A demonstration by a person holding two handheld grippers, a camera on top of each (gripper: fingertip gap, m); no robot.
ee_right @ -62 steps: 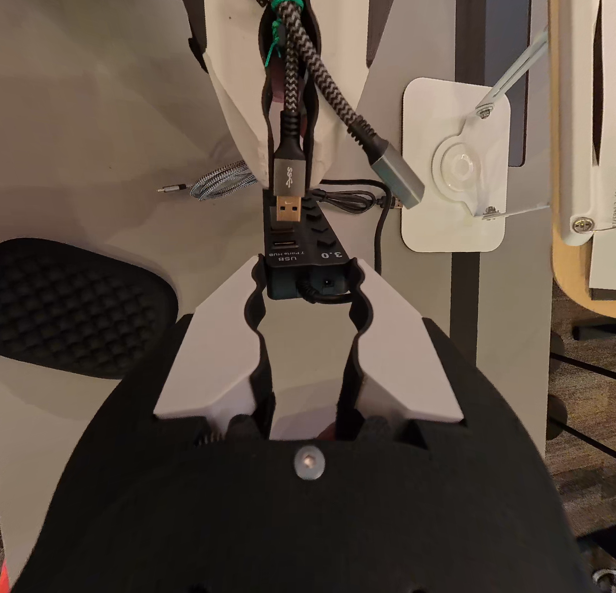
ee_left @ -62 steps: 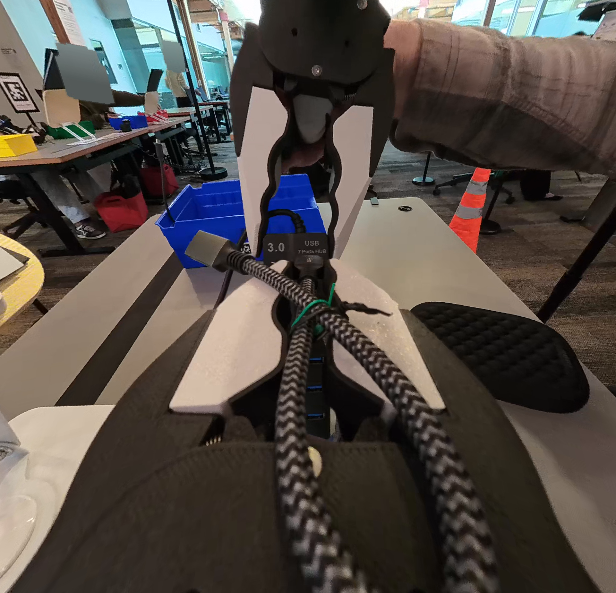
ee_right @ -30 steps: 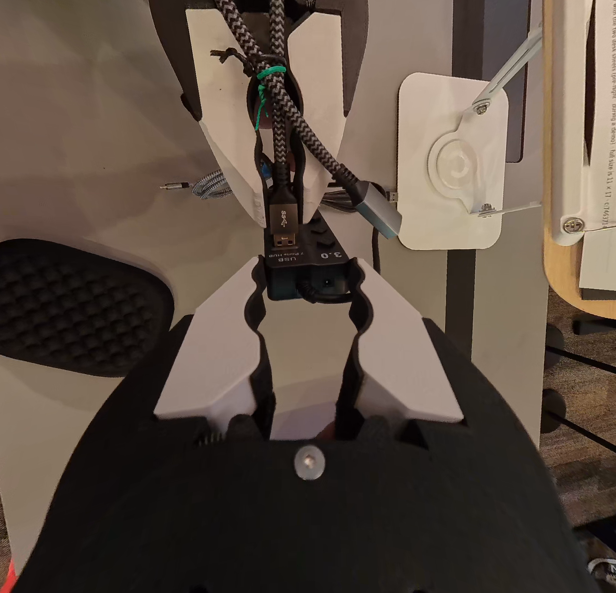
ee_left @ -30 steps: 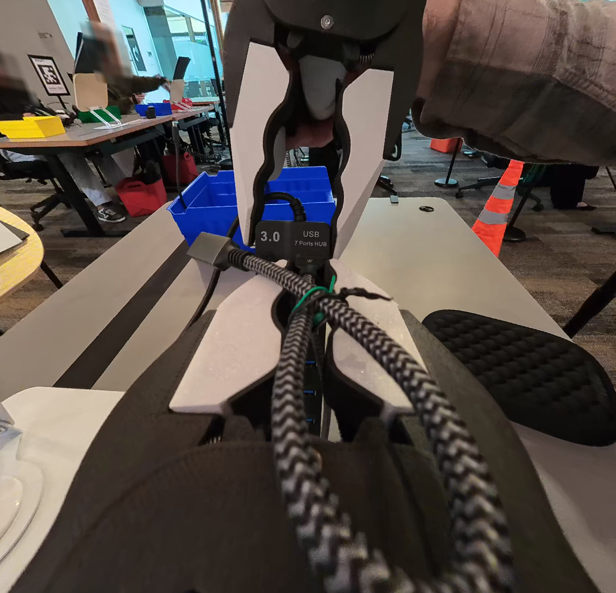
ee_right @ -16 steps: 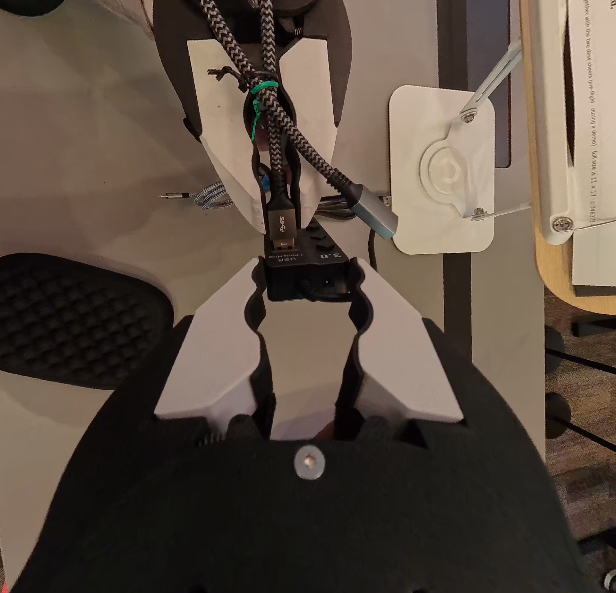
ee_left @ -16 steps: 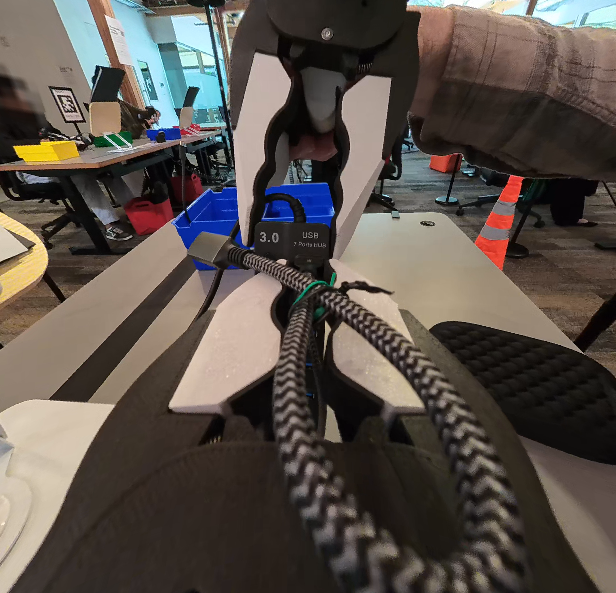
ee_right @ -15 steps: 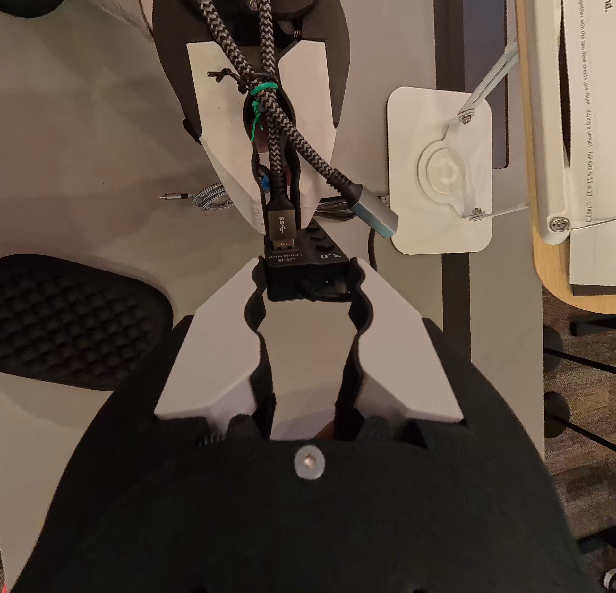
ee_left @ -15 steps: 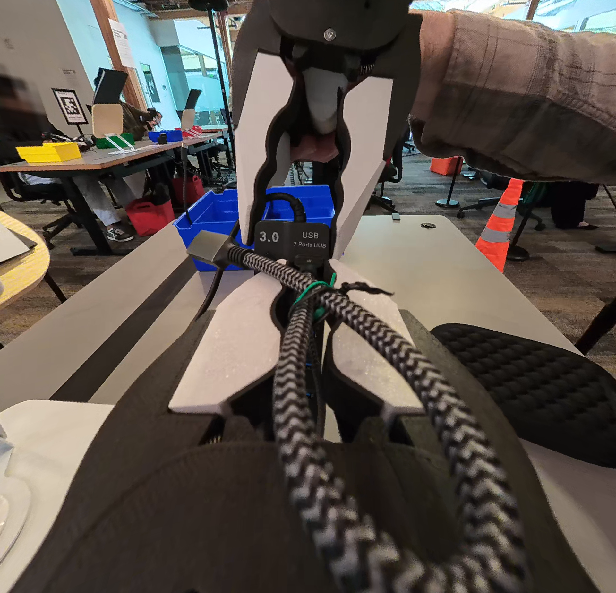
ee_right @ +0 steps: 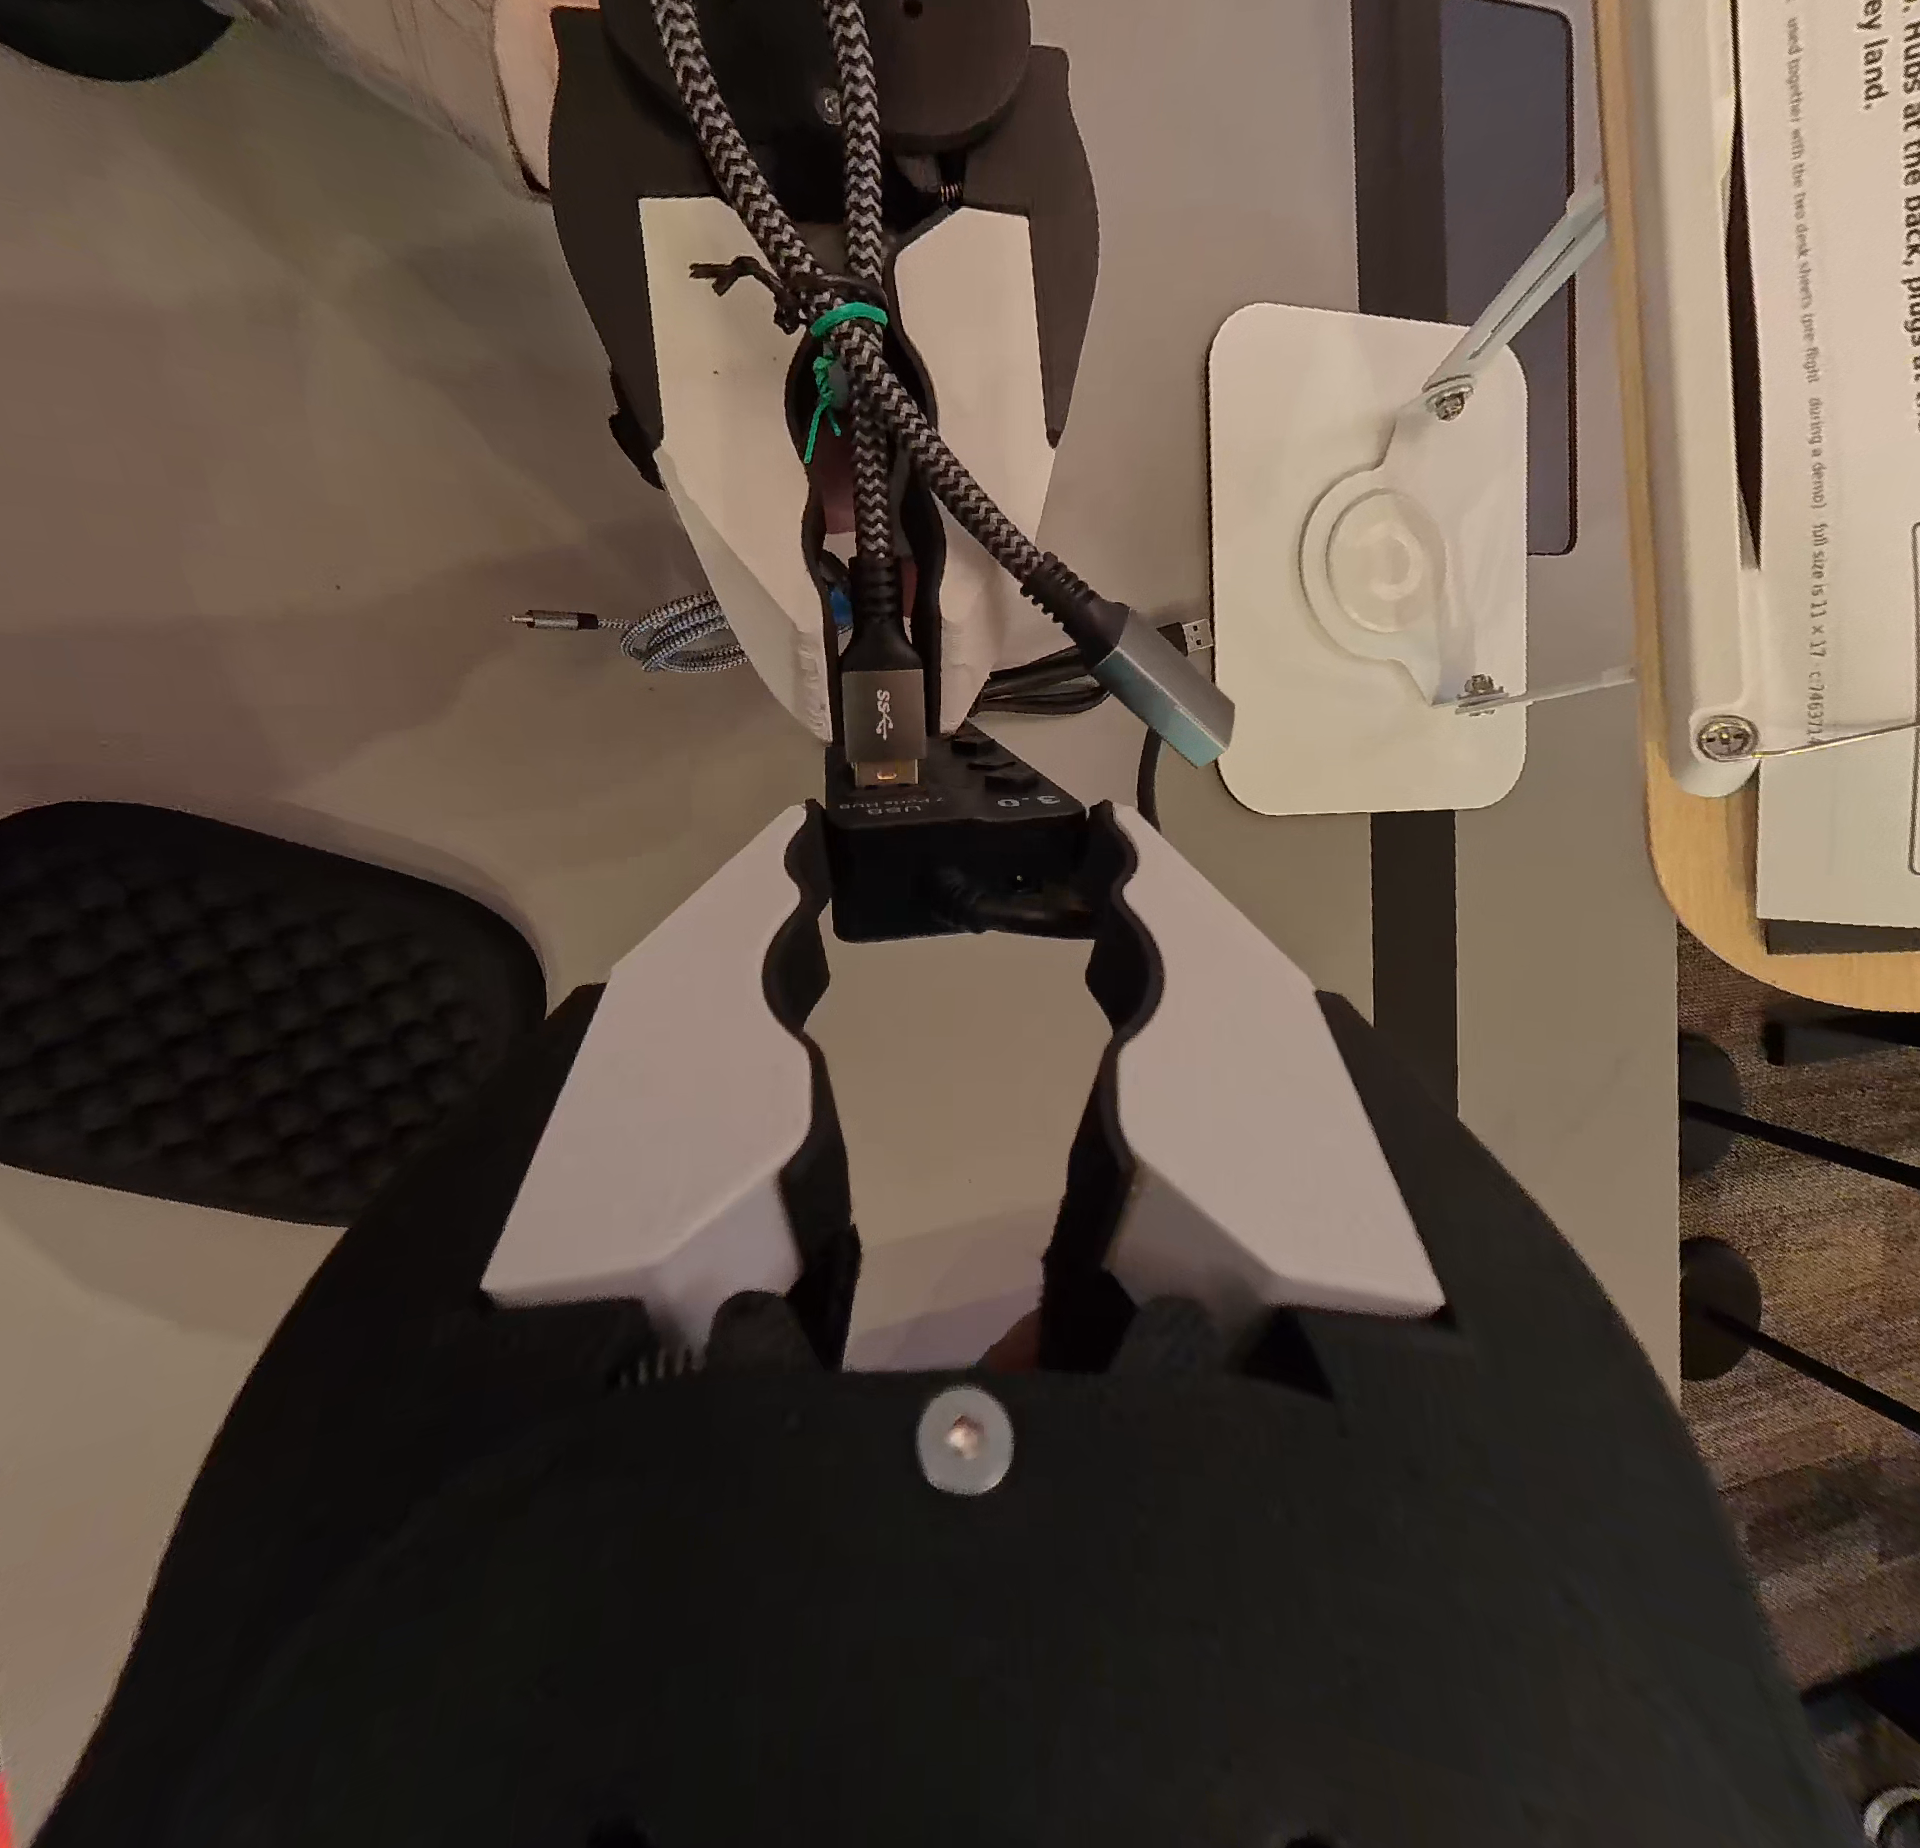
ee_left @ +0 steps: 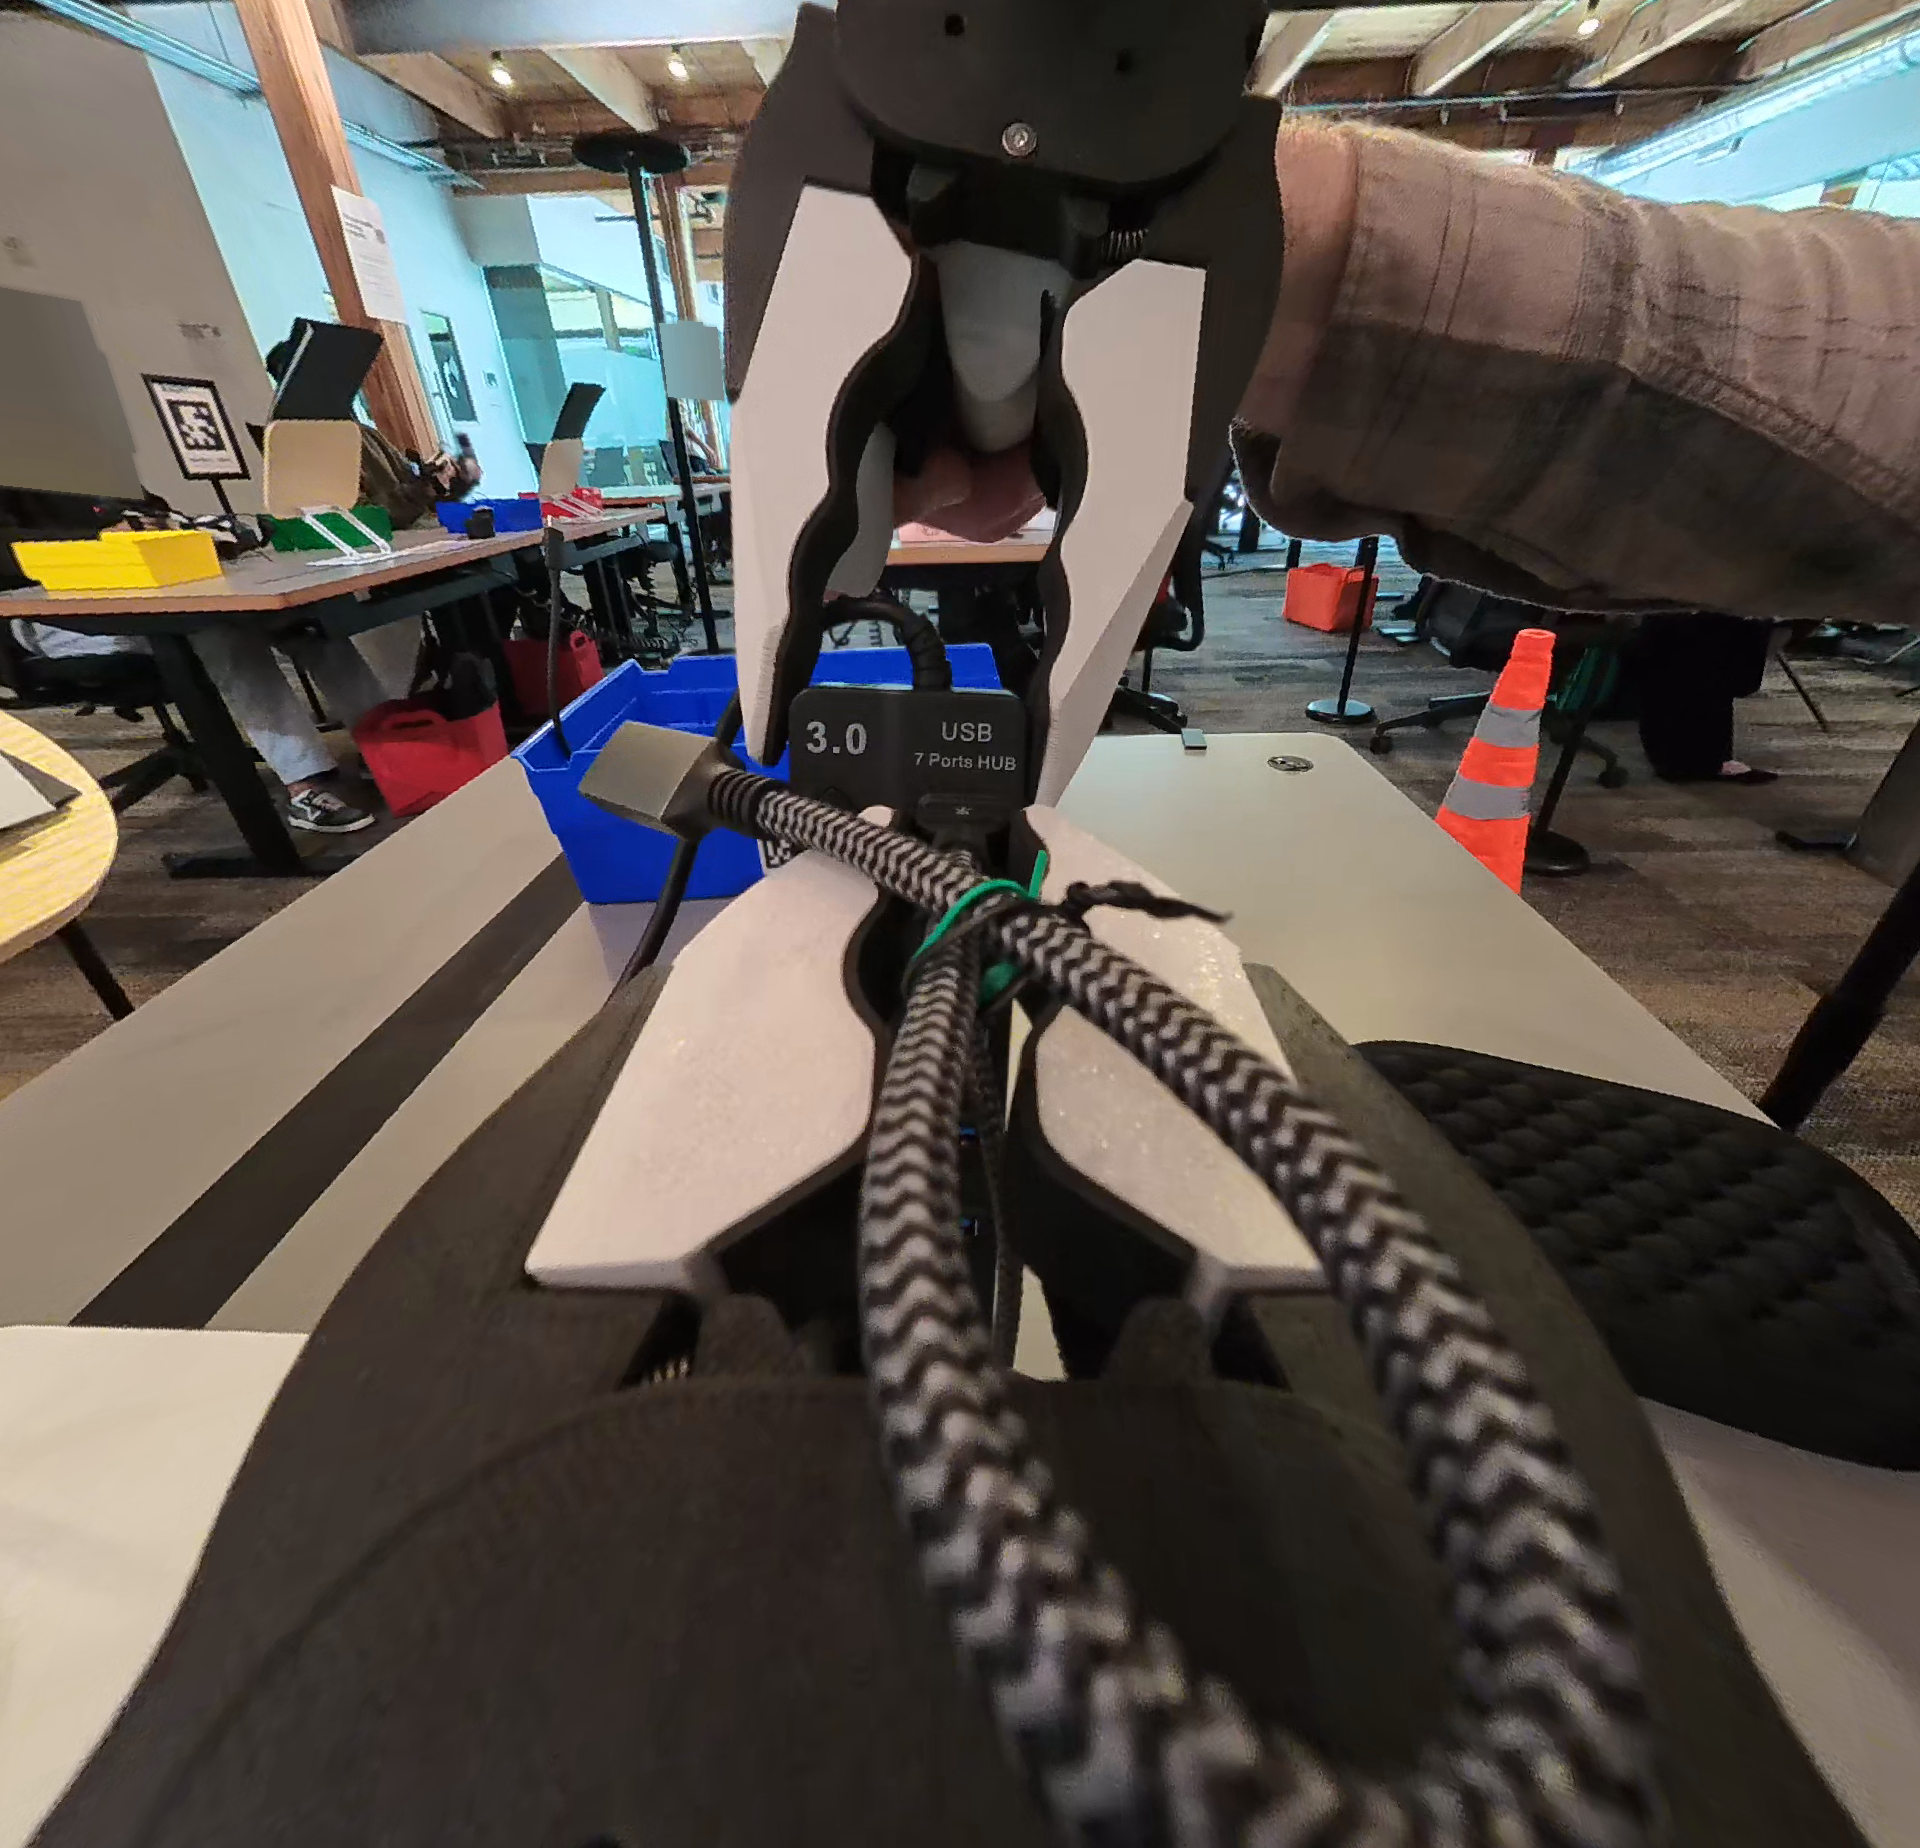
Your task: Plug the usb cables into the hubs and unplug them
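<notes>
Black plastic hub pinched at its near end by the right gripper, raised a little off the pale grey table. Braided black-and-white cable pinched by the left gripper, fingers pressed close on the cable just behind its grey plug. Plug tip down in the end port, with a thin gold strip showing, so maybe not all the way in; hard to tell from the right wrist view. Second plug of the same cable hanging loose to the right, tied up with a green twist tie.

Step in hand, most likely: plugging in. Next move calls for a straight, gentle push along the port, with the hub held firm, then a straight pull back to unplug.

Nearby on the table: a black bumpy pad to the left, a white plate with a clear stand to the right, another small cable behind. Far off in the left wrist view: a blue bin, an orange cone, more tables, wooden beams overhead.
</notes>
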